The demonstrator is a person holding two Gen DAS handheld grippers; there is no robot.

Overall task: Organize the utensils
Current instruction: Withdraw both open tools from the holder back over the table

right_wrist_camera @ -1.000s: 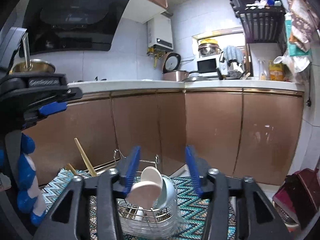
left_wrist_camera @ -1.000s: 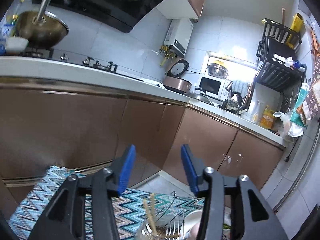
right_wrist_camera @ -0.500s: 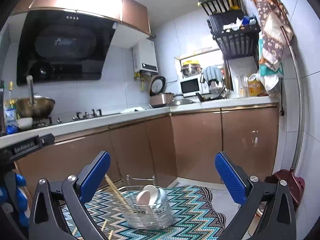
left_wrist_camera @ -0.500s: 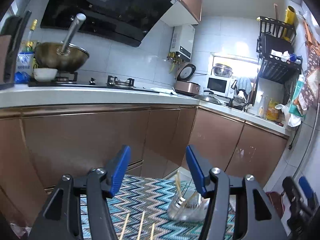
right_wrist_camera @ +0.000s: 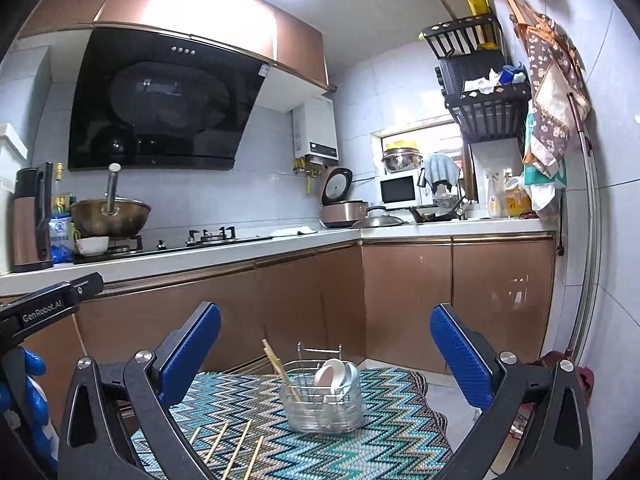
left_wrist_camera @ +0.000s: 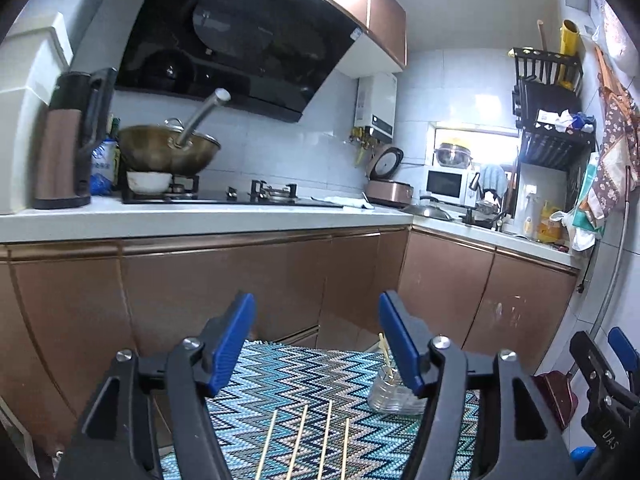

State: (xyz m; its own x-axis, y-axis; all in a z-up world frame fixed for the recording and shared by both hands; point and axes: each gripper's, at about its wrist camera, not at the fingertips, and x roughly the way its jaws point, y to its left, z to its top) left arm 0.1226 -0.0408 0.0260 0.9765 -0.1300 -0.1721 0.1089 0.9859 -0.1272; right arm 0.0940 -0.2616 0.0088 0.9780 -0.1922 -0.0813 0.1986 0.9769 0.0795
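On woven zigzag mat: thin wooden chopsticks, wire-and-glass holder.

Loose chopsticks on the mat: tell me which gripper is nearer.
Left. The loose chopsticks lie straight ahead of the left gripper, just below its open jaws; the right gripper stands off to their right, aimed at the utensil basket.

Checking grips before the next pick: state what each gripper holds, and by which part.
Nothing is held. The left gripper and right gripper both stand with jaws open and empty; chopsticks lie on the mat.
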